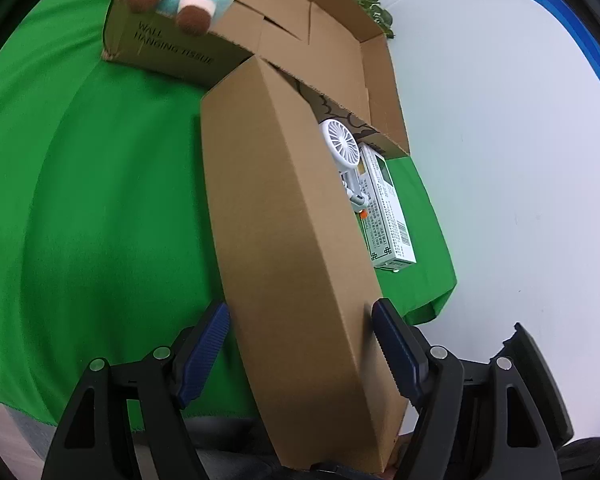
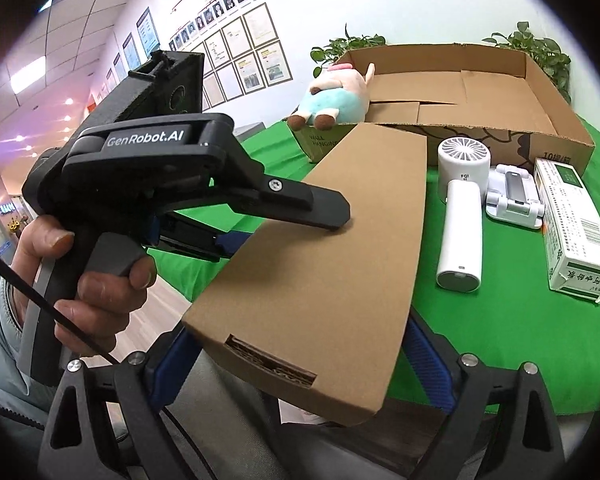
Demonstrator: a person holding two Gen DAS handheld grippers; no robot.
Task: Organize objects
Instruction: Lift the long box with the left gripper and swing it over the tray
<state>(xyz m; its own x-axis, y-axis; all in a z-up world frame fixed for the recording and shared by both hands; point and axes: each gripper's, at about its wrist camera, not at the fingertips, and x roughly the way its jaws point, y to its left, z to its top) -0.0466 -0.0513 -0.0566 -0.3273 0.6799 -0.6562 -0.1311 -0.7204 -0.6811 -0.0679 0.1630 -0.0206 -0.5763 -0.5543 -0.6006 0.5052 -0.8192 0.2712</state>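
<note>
A long flat cardboard box point(image 1: 284, 240) lies on the green cloth, its near end past the table edge. My left gripper point(image 1: 300, 344) is closed around its sides and grips it; the same box shows in the right wrist view point(image 2: 332, 248), where my right gripper point(image 2: 300, 364) also clamps its near end. The left gripper tool point(image 2: 204, 184) rests on top of the box. Behind it stands an open cardboard tray point(image 2: 500, 92) with a plush toy point(image 2: 336, 96) on its corner. A white handheld fan point(image 2: 460, 216), a white phone stand point(image 2: 514, 196) and a medicine carton point(image 2: 572, 232) lie to the right.
Potted plants point(image 2: 536, 52) stand behind the tray. Framed papers point(image 2: 244, 64) hang on the wall. The table's front edge point(image 2: 500, 404) is close to my right gripper. The green cloth point(image 1: 100, 208) stretches to the left.
</note>
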